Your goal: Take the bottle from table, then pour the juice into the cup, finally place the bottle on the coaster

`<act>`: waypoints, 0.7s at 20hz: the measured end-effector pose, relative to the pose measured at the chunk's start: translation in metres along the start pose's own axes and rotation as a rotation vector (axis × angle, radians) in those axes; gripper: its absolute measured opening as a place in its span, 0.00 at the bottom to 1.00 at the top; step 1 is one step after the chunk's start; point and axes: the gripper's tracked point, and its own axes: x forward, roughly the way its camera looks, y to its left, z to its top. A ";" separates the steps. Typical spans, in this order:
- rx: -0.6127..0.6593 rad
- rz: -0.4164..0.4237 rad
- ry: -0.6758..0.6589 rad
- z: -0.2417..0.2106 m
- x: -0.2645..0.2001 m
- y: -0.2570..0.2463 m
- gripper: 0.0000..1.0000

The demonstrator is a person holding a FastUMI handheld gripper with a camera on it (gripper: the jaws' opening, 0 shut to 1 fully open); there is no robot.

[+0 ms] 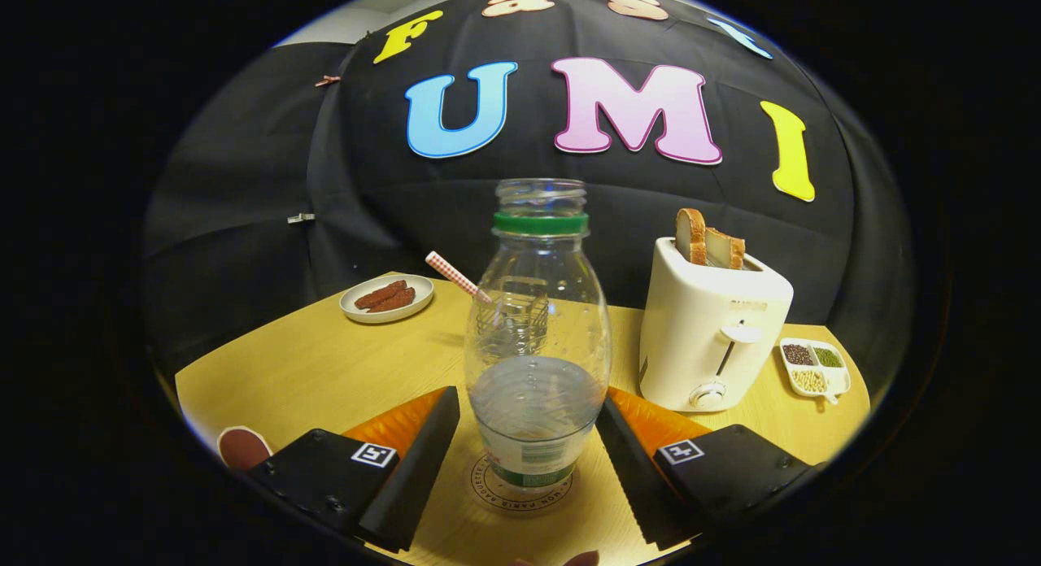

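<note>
The gripper (533,460) sits closest, its two fingers (415,460) spread apart on either side of a clear plastic bottle (537,346). The left finger shows a gap from the bottle; the right one lies very close to its side, and I cannot tell whether it touches, so the gripper reads as released rather than clamped. The bottle stands upright between the fingers on a round printed coaster (520,489); it has no cap, a green ring at the neck, and a little clear liquid in its lower part.

The surface (325,371) is pale wood with a rounded edge, and black cloth (244,200) hangs behind it as the wall.

Seen through the bottle, directly beyond it, is a glass cup (512,314) holding a red-checked straw (457,275). A small white plate of brown sausages (387,297) lies further back on the left. On the right stands a white toaster (707,330) with two slices of bread (707,245) sticking up, and beside it a little divided dish of beans and seeds (813,368). A reddish-brown round thing (242,447) lies at the surface's near left edge.
</note>
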 end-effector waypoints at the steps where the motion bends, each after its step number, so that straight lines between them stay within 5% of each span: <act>1: 0.000 0.001 0.000 0.000 0.000 0.000 1.00; 14: 0.007 0.001 0.012 -0.013 -0.070 0.005 1.00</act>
